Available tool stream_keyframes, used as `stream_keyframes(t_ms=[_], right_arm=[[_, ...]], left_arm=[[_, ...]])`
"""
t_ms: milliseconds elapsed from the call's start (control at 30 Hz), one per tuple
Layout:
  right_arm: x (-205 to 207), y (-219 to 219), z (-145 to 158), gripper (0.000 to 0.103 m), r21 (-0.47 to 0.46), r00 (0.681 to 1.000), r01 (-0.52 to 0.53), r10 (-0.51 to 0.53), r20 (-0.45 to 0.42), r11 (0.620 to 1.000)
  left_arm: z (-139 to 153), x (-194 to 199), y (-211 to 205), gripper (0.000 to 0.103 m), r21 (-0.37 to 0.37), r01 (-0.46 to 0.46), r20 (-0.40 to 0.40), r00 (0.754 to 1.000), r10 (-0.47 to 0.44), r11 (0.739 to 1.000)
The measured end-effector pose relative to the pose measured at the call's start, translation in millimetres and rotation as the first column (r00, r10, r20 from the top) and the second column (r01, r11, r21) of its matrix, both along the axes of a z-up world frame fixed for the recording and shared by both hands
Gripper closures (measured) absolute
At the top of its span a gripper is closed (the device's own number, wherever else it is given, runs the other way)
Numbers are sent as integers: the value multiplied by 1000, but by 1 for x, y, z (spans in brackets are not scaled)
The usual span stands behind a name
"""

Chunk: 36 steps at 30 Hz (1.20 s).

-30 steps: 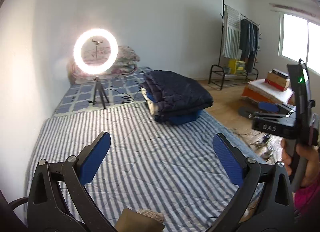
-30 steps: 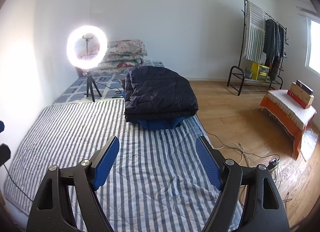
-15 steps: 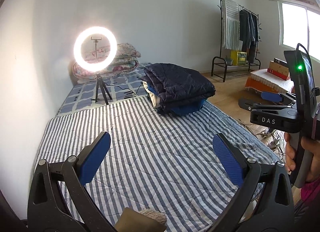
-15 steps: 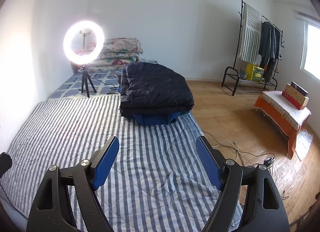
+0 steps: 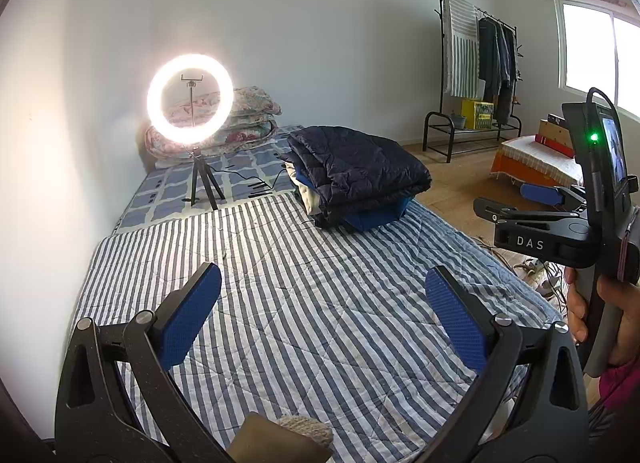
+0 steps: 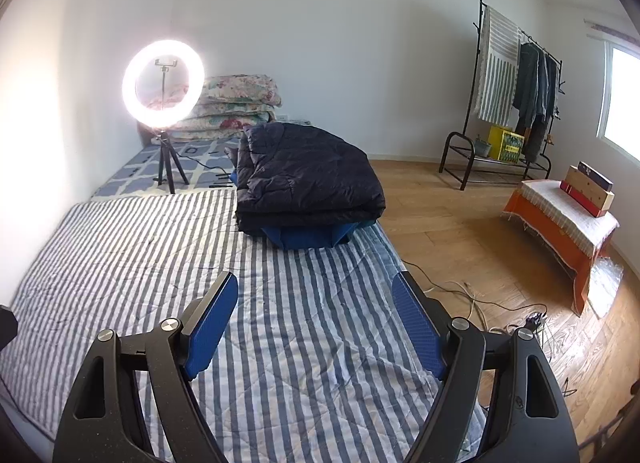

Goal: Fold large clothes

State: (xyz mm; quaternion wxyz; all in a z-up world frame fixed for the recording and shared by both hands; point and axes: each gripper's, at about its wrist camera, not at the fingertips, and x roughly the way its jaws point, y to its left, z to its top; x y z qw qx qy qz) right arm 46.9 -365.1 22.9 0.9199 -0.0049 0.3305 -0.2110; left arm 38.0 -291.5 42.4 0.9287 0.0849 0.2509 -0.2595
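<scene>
A: Two grippers up, neither holding anything. Left gripper (image 5: 320, 319) fingers wide apart over the striped quilt (image 5: 320, 303). Right gripper (image 6: 314, 323) fingers also wide, above the same quilt.

B: Containers?

A: Yellow crate (image 6: 506, 142) on the low shelf of the clothes rack (image 6: 500, 103); contents too small to tell. Boxes (image 6: 590, 189) stacked on the orange-draped bench (image 6: 560, 219).

B: The clothes?

A: Dark quilted jacket (image 6: 304, 179), folded, puffy, topping a pile at the quilt's far edge, well apart from both grippers. Blue garment (image 6: 308, 237) pokes out beneath it; pale layers show at the pile's left side in the left view.

B: Nearby?

A: Lit ring light (image 5: 190, 99) on a tripod, floral bedding (image 6: 236, 103) stacked behind it.
</scene>
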Motion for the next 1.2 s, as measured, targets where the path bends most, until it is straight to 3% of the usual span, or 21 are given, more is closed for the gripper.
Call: stream_keyframes(t_ms=[1200], right_arm=[[1, 3, -4, 24, -8, 1000, -8, 8, -11, 1000]], left_arm=[[-1, -3, -1, 0, 8, 2, 5, 1000, -2, 1000]])
